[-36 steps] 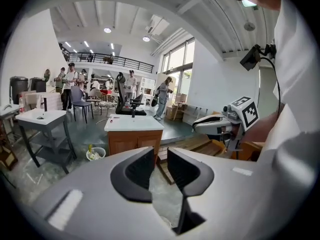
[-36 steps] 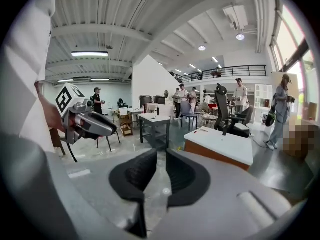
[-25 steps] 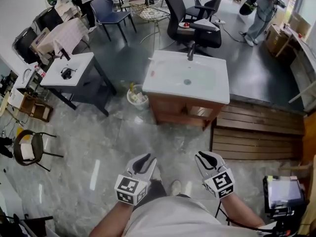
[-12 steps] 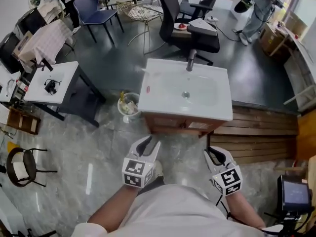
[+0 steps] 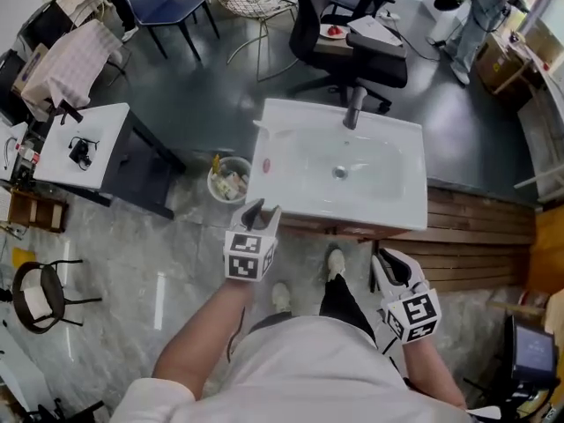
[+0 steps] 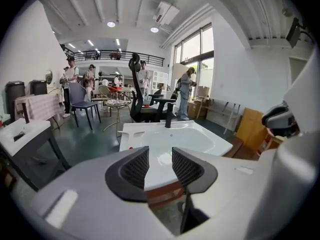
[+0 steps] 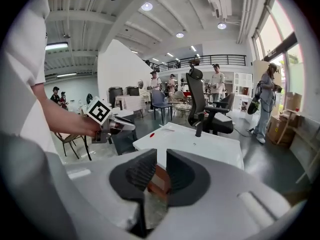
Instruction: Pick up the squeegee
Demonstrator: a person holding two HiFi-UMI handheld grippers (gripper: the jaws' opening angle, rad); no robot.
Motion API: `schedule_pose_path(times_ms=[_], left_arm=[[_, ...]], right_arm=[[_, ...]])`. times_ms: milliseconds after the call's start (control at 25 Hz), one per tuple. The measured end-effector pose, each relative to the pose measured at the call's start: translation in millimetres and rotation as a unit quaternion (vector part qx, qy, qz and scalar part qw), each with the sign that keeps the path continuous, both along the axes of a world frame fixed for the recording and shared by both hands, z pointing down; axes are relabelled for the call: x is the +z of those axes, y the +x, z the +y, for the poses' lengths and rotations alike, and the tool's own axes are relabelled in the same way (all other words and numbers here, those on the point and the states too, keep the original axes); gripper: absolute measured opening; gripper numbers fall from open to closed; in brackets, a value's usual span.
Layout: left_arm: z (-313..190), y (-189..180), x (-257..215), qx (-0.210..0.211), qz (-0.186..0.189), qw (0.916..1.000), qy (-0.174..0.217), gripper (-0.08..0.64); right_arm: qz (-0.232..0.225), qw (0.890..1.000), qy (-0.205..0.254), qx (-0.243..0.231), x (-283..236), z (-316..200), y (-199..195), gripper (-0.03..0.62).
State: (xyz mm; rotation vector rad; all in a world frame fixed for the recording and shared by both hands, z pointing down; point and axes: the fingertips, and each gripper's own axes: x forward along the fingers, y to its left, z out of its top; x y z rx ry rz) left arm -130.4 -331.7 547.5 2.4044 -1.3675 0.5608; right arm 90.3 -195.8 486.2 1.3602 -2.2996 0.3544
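A white sink (image 5: 388,203) on a wooden cabinet stands ahead. On its back left corner lies a slim white tool (image 5: 272,131), apparently the squeegee; it also shows as the white tool (image 6: 133,132) and white tool (image 7: 165,127) in the gripper views. A small red thing (image 5: 267,165) lies nearer on the left rim. My left gripper (image 5: 262,210) is just short of the sink's front left corner; its jaws are opening with nothing between them (image 6: 160,156). My right gripper (image 5: 384,265) hangs lower, in front of the cabinet, its jaws a narrow gap apart and empty (image 7: 161,164).
A black faucet (image 5: 355,107) rises at the sink's back. A full waste bin (image 5: 228,180) stands left of the cabinet, a white side table (image 5: 84,148) farther left. Behind are a black office chair (image 5: 352,42) and people. Wooden slats (image 5: 485,227) lie at the right.
The person has walked up to the sink, which now fills more of the view. Both grippers moved forward; the left one advanced farther, to the sink's front left corner, and its jaws widened.
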Motion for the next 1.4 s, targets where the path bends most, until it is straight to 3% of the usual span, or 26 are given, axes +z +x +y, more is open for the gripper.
schedule_pose_path(times_ms=[320,640,1120,1400], left_arm=[[-123.4,10.3,40.9,-0.082,-0.059,0.9946,-0.023,0.165],[-214.0,13.9,91.4,-0.124,-0.101,0.9858,-0.051,0.187],[-260.9,8.3,136.8,-0.146,-0.121,0.9785,-0.081,0.178],[-265.2,5.8,143.7,-0.152,-0.121,0.9783,-0.073,0.107]], right_arm=[[-0.010,0.998,-0.018,-0.064,5.9,-105.5,56.9,0.044],[-0.004,0.996,-0.050,-0.080,26.2,-179.4,126.6,0.044],[0.000,0.992,-0.087,-0.095,52.0,-223.9,168.9,0.044],[0.003,0.990,-0.097,-0.105,62.8,-231.6,169.0,0.044]])
